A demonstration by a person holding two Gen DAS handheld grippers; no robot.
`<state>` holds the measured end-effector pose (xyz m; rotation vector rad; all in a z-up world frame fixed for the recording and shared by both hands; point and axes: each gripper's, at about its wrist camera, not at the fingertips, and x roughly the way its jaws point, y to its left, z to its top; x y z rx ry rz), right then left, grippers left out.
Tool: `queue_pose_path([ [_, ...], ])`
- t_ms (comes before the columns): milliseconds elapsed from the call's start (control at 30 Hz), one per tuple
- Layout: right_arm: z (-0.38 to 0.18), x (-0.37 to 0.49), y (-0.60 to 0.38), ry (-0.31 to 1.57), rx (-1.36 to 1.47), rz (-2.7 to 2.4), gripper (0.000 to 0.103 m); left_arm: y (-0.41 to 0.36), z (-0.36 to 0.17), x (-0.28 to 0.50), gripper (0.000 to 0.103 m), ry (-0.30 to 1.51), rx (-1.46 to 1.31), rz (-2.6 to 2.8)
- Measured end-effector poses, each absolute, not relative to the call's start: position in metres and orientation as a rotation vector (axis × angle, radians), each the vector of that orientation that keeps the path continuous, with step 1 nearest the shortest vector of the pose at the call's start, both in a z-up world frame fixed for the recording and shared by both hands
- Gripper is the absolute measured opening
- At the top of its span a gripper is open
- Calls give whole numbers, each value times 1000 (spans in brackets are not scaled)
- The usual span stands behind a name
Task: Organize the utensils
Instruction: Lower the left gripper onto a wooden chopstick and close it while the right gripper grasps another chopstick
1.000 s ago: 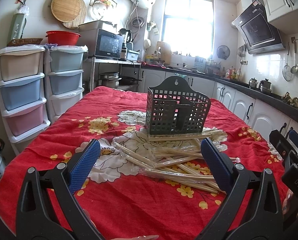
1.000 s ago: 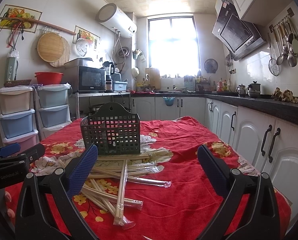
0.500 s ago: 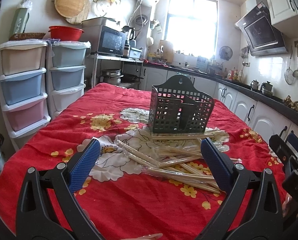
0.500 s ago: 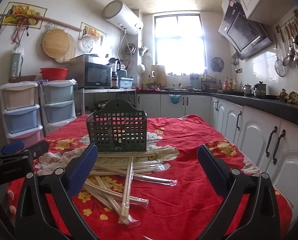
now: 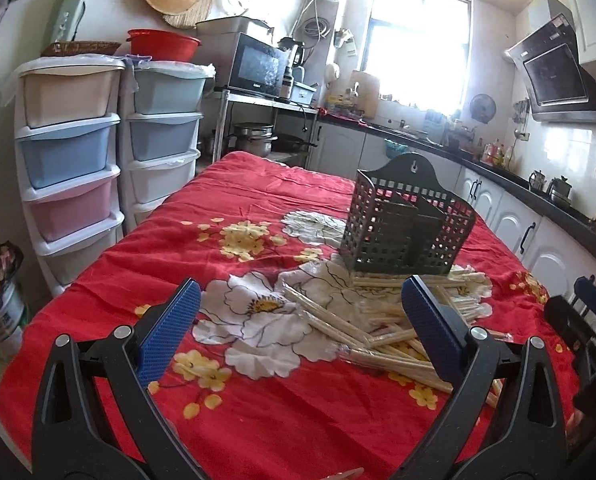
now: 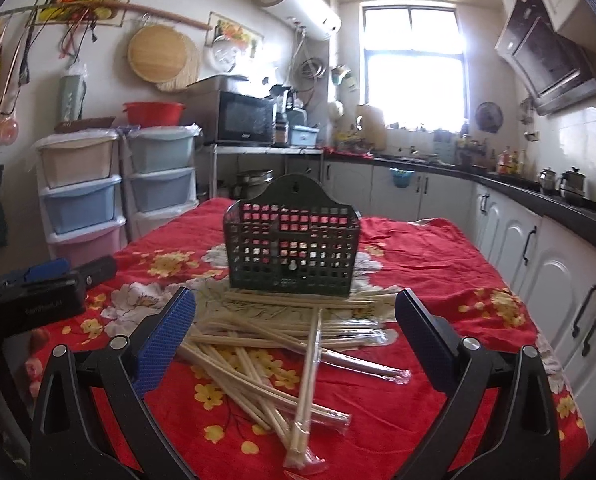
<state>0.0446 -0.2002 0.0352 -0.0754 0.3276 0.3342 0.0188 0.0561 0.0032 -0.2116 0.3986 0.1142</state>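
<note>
A dark green perforated utensil holder (image 5: 407,226) (image 6: 292,246) stands upright on the red floral tablecloth (image 5: 258,408). A heap of plastic-wrapped wooden chopstick pairs (image 5: 381,328) (image 6: 282,344) lies on the cloth in front of it. My left gripper (image 5: 298,320) is open and empty, hovering left of the heap. My right gripper (image 6: 294,322) is open and empty, above the heap and facing the holder. Each gripper shows at the edge of the other's view.
Stacked plastic drawer units (image 5: 72,152) stand left of the table. A microwave (image 6: 246,118) sits on a metal shelf behind. White cabinets (image 6: 537,248) under a dark counter run along the right side. A bag and bucket (image 5: 0,300) sit on the floor at left.
Both views have shifted: the left camera has turned left so the holder sits further right; the right camera has turned left so the holder sits centred. Both grippers stay open.
</note>
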Motion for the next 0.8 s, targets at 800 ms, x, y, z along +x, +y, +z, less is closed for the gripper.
queue_pose_path([
  [800, 41, 142, -200, 552, -52, 379, 88, 75, 17, 91, 93, 556, -293, 25],
])
